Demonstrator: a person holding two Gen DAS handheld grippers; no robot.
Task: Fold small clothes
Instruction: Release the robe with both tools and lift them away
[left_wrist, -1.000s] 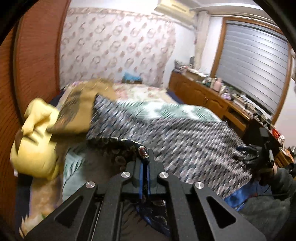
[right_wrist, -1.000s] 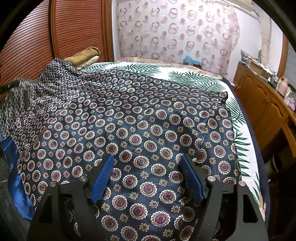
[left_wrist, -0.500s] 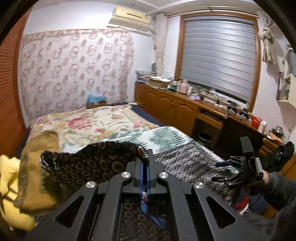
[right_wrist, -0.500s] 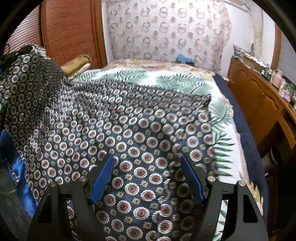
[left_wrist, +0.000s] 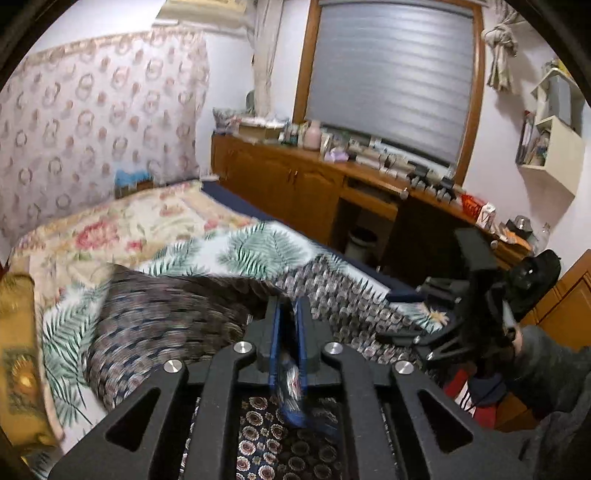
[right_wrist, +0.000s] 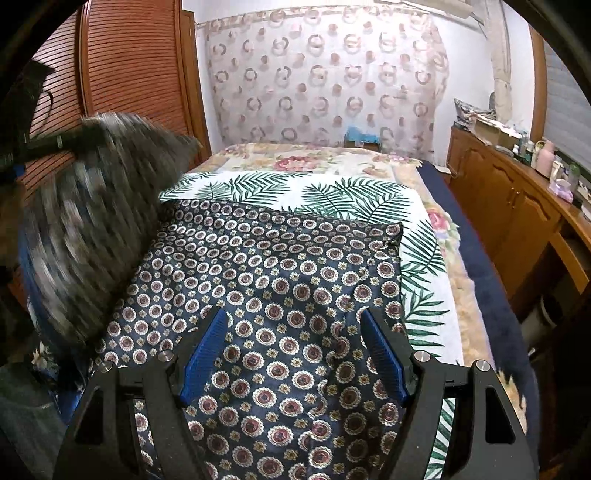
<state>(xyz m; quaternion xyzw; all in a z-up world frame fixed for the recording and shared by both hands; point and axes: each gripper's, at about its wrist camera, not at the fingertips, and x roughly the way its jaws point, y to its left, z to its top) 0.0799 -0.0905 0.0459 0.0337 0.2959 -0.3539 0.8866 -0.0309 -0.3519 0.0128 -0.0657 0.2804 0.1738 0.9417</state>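
Left gripper (left_wrist: 287, 314) clenched on patterned cloth (right_wrist: 273, 280) edge, lifted at 9 o'clock in right view. Right gripper (right_wrist: 295, 354) spread, empty, hovering over flat half on bed (right_wrist: 436, 321). Carry edge across toward 3 o'clock; align corners, lower gently.

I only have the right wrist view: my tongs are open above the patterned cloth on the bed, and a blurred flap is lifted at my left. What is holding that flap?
Observer: The left tongs are shut on an edge of the patterned cloth, with fabric pinched between the blue pads.
Operator: Can the other camera see my tongs?
Observer: Yes, the right tongs show at the right of the left wrist view, open and holding nothing.
Operator: Anything past my right edge?
Observer: Below the window blind, the wooden counter is crowded with small items.
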